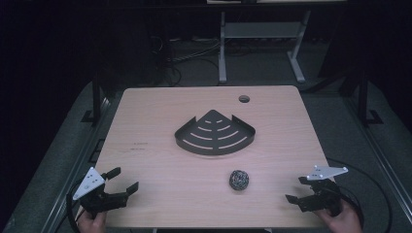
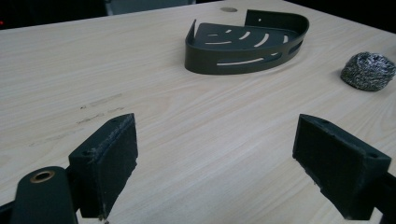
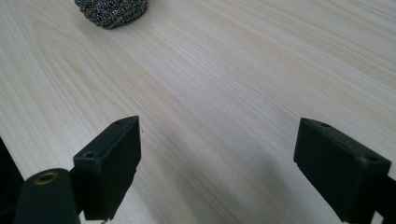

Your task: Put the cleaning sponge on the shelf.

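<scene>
- Black metal corner caddy (image 1: 215,133), quarter-round shape, low walls, curved slots cut in floor and in curved wall; sits flat near bench centre, curved side toward the person. In left gripper view the caddy (image 2: 243,44) is far ahead, upper middle.
- Steel wool scourer (image 1: 239,179), round wiry ball, grey and shiny; lies on the bench nearer the person than the caddy, a bit to its right, apart from it. Left gripper view has the scourer (image 2: 368,71) at right edge; right gripper view has it (image 3: 111,10) at top, cut off by the frame.
- Bench (image 1: 160,121): light wood-grain laminate, matte, rounded corners, round cable hole (image 1: 244,99) near far edge. Faint dark scuff marks (image 1: 138,145) left of the caddy.
- Room: dark, grey floor, white metal frame legs (image 1: 222,48) behind the bench, cables on the floor.
- Left gripper (image 1: 120,179) at near left corner of bench, held by a hand (image 1: 91,222); jaws spread wide, nothing between them, pads (image 2: 114,158) black and rough-edged, above bare wood. Grey triangular plate (image 1: 90,182) on top.
- Right gripper (image 1: 299,189) at near right corner, hand (image 1: 342,221) behind it; jaws wide apart, holding nothing, pads (image 3: 116,158) over bare bench. Scourer well apart from it, between the two grippers but closer to the right one.
</scene>
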Demonstrator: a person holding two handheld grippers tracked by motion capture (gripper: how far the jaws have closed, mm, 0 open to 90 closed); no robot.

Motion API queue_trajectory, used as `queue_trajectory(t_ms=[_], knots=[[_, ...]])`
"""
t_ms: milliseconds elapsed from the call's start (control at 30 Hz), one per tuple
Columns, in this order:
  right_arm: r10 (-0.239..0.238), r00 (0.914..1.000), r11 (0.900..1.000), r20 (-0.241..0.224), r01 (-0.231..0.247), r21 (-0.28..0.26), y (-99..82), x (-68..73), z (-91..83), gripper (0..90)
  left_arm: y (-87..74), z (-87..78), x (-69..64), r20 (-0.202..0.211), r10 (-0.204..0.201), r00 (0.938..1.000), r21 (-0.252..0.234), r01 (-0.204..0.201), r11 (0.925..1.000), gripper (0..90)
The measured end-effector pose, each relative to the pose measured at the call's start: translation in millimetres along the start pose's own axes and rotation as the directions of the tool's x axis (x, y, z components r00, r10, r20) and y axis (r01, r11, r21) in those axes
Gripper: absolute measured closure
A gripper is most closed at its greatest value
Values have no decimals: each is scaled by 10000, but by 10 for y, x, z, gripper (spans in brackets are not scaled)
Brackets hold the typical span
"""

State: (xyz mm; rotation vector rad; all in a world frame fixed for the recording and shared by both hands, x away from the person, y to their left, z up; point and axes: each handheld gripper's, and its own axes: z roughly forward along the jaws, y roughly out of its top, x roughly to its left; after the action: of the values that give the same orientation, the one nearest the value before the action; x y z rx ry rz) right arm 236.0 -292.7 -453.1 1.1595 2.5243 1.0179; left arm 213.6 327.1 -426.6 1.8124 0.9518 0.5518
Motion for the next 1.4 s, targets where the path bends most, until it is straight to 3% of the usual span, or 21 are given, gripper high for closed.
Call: queue_trajectory(t_ms=[267, 533, 1400], knots=[[-347, 9994, 9991, -63, 348, 256, 54, 89, 60, 144, -6, -27, -1, -18, -32, 10000, -89, 32, 10000, 133], [-711, 9974, 9974, -98, 711, 62, 135, 183, 57, 144, -2, -38, -28, -1, 86, 10000, -128, -86, 9999, 133], [-1314, 9900, 9895, -512, 1342, 545, 274, 370, 243, 144, -2, -29, -35, 31, 92, 10000, -117, -92, 9999, 133]])
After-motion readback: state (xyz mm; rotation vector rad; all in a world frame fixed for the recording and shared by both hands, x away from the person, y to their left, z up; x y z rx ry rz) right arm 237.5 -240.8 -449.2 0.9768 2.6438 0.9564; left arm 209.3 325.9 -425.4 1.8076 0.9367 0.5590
